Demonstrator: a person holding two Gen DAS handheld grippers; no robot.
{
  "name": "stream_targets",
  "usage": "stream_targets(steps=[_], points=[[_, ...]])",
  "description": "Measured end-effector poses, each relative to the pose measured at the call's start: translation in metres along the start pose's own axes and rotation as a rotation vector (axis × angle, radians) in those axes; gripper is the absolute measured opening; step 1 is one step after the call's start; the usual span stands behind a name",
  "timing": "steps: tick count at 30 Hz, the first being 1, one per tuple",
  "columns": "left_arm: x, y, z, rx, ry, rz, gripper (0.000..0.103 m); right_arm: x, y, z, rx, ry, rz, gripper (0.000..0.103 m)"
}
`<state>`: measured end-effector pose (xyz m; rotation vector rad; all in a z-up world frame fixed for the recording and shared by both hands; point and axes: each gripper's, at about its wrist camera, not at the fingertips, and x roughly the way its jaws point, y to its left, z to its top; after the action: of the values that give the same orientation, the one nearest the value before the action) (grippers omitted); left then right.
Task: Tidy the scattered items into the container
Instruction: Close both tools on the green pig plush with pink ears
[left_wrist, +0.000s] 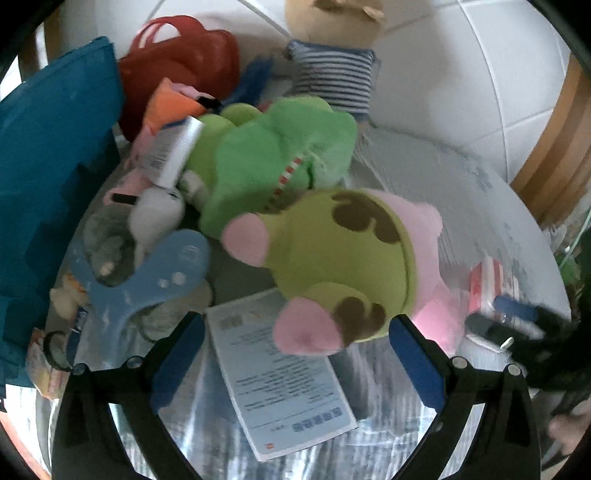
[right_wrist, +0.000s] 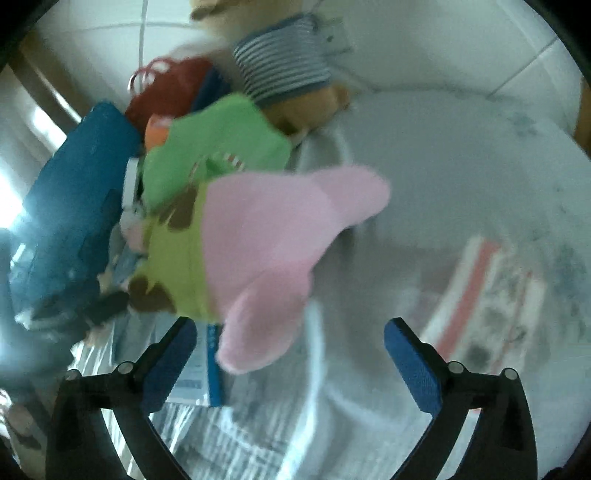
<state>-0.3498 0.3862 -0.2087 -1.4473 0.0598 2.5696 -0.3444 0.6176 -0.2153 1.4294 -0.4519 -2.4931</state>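
Risk: both grippers, left and right, fingers wide apart and empty; pink-green plush on the pile's edge could tumble onto desk.

Dim, bluish light. Right wrist view heavily motion-blurred, glare blown out at left edge. Left wrist view sharper centrally, smeared toward the rim. Strong fisheye bending, black corner vignette.

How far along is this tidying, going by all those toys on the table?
Nothing looks put away yet. The pink and green plush, green plush, striped bear and leaflet lie loose beside the blue container. Nothing is in hand: the left gripper and right gripper have empty, open jaws.
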Motion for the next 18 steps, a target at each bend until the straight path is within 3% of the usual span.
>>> stream_targets(steps=[3,4,5,7,10,12,15,18], points=[[0.018,-0.013,0.002,0.032,-0.002,0.058,0.101,0.002,-0.006,0.009,0.0,0.0,-0.005,0.103],[0.025,-0.015,0.003,0.043,-0.002,0.087,0.093,0.003,-0.007,0.011,0.0,0.002,-0.004,0.103],[0.033,-0.012,0.004,0.037,0.016,0.085,0.084,0.006,-0.006,0.012,-0.002,0.008,0.003,0.103],[0.036,-0.002,0.006,0.012,0.031,0.029,0.076,0.008,-0.008,0.015,-0.004,0.008,0.019,0.103],[0.035,0.01,0.006,0.028,0.024,0.03,0.076,0.018,-0.007,0.026,0.021,-0.012,0.046,0.103],[0.041,0.022,0.007,0.009,0.047,-0.036,0.078,0.023,-0.011,0.035,0.049,-0.024,0.048,0.103],[0.047,0.022,0.009,0.021,0.039,-0.039,0.101,0.038,-0.018,0.045,0.099,-0.01,0.08,0.103],[0.056,0.016,0.009,0.028,0.048,-0.094,0.103,0.06,-0.02,0.045,0.145,0.047,0.144,0.103]])
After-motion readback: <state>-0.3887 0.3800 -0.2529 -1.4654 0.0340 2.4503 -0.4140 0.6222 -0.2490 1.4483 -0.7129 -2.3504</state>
